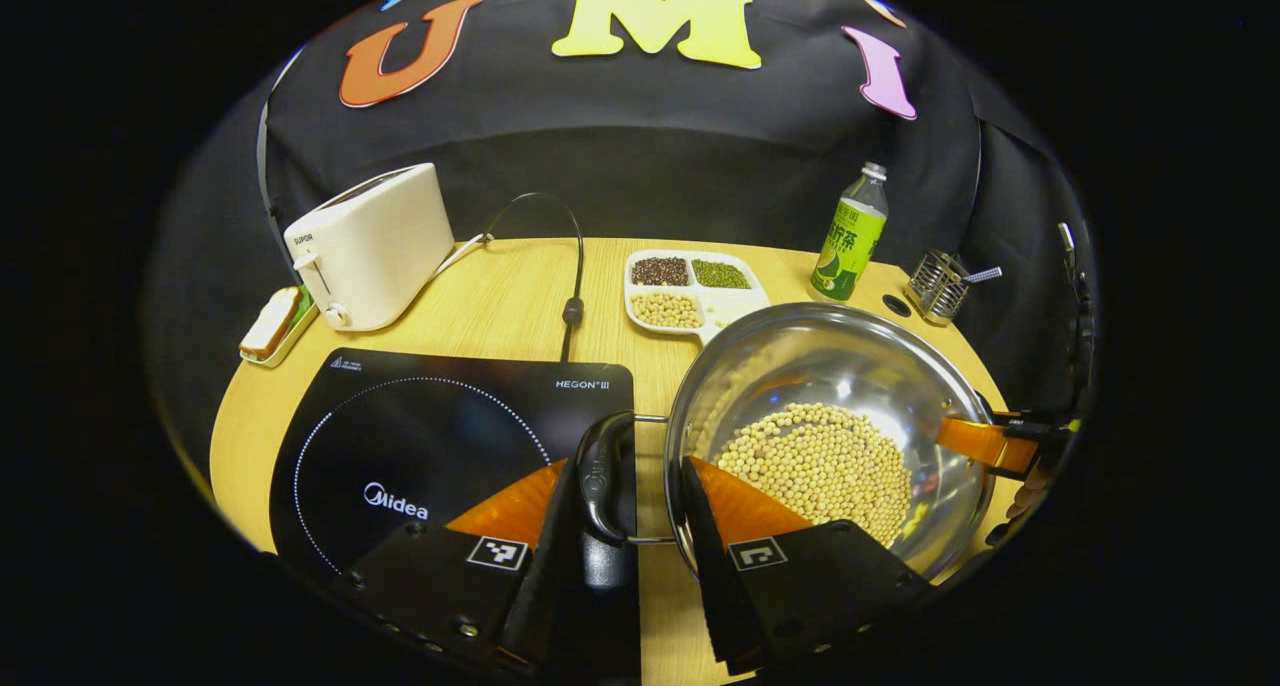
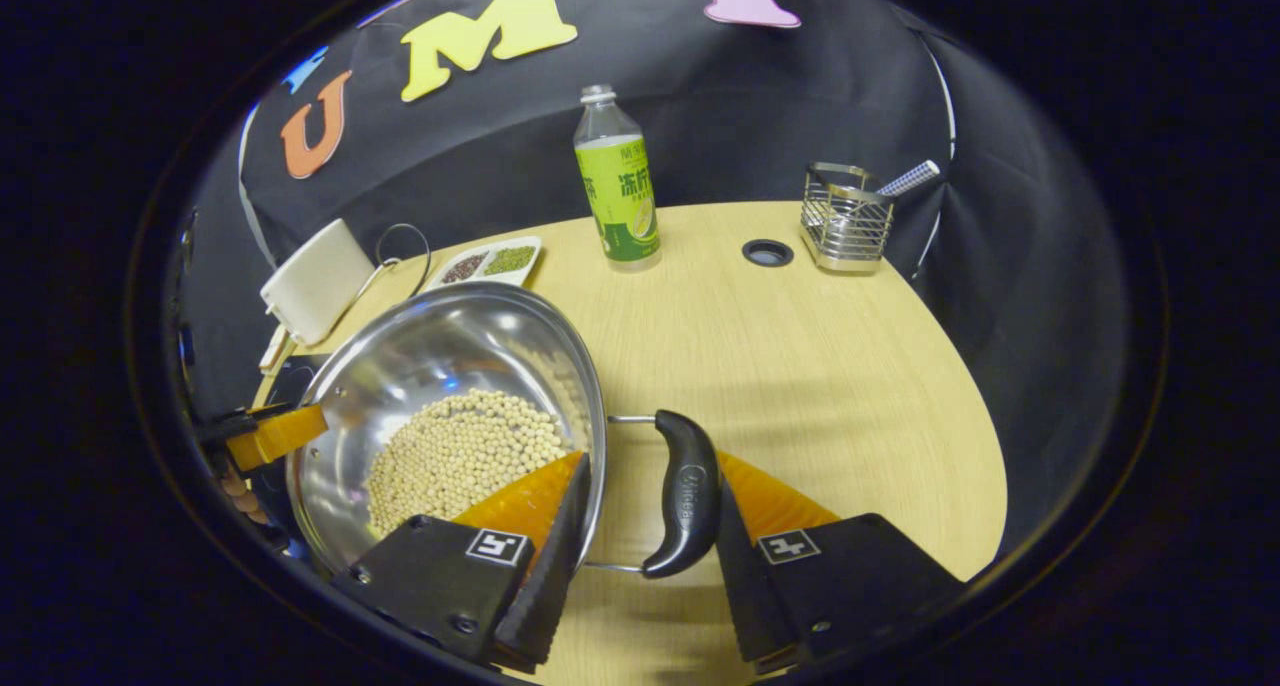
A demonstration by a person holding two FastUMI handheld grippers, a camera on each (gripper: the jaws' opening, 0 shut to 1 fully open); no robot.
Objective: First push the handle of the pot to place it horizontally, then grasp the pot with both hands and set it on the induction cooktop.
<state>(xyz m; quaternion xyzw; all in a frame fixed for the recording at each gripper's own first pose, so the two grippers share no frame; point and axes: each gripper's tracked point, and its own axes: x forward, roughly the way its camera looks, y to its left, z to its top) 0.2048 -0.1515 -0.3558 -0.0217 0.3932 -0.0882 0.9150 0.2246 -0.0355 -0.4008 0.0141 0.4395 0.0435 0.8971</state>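
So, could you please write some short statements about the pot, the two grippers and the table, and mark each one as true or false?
1. The pot holds pale yellow beans. True.
2. The pot stands on the induction cooktop. False: it is beside the cooktop, over the wooden table.
3. The left gripper has one pot handle between its open fingers. True.
4. The right gripper is shut on the green bottle. False: it is open around the pot's other handle; the bottle stands far off at the back.
5. The toaster lies inside the pot. False: it stands on the table behind the cooktop.
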